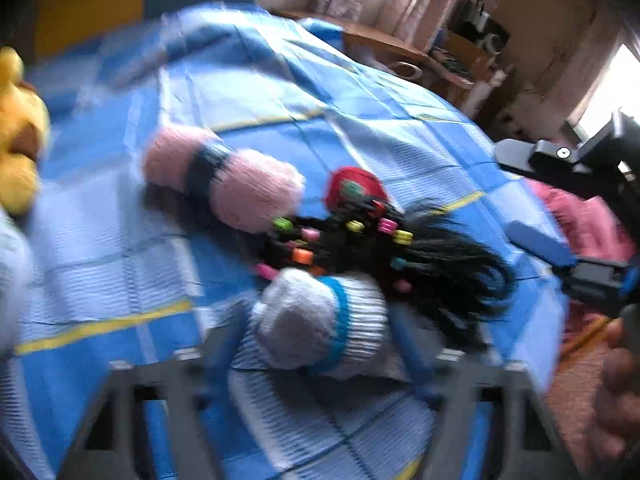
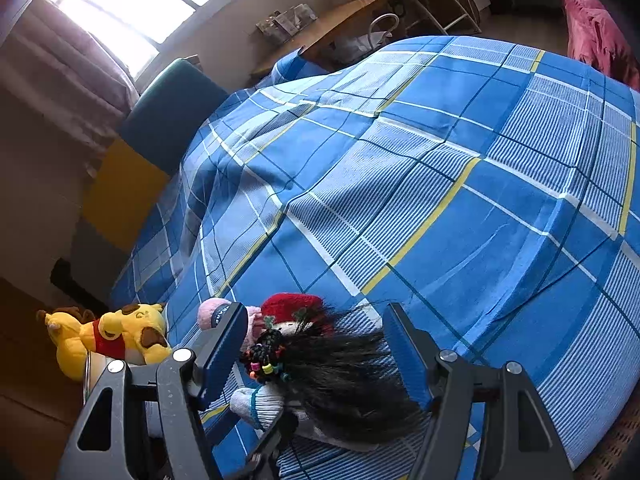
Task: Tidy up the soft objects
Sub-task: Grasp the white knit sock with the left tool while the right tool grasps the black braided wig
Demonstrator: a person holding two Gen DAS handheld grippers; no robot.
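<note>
Two grippers hover over the blue plaid bed [image 2: 460, 168]. A doll [image 2: 320, 360] with black beaded hair, red hat and white leg [image 1: 320, 320] lies there; the left gripper [image 1: 320, 360] fingers straddle that leg, not pressing. The right gripper [image 2: 316, 356] fingers stand open around the hair. A yellow plush [image 2: 112, 336] lies beside the bed.

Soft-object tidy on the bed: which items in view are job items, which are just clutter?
Job items:
- pink yarn skein with dark band
- white yarn skein with blue band
- red knitted ball
- black hairpiece with coloured beads
- yellow plush bear in red shirt

Just lying about:
- blue plaid bedsheet
- pink quilt
- wooden desk
</note>
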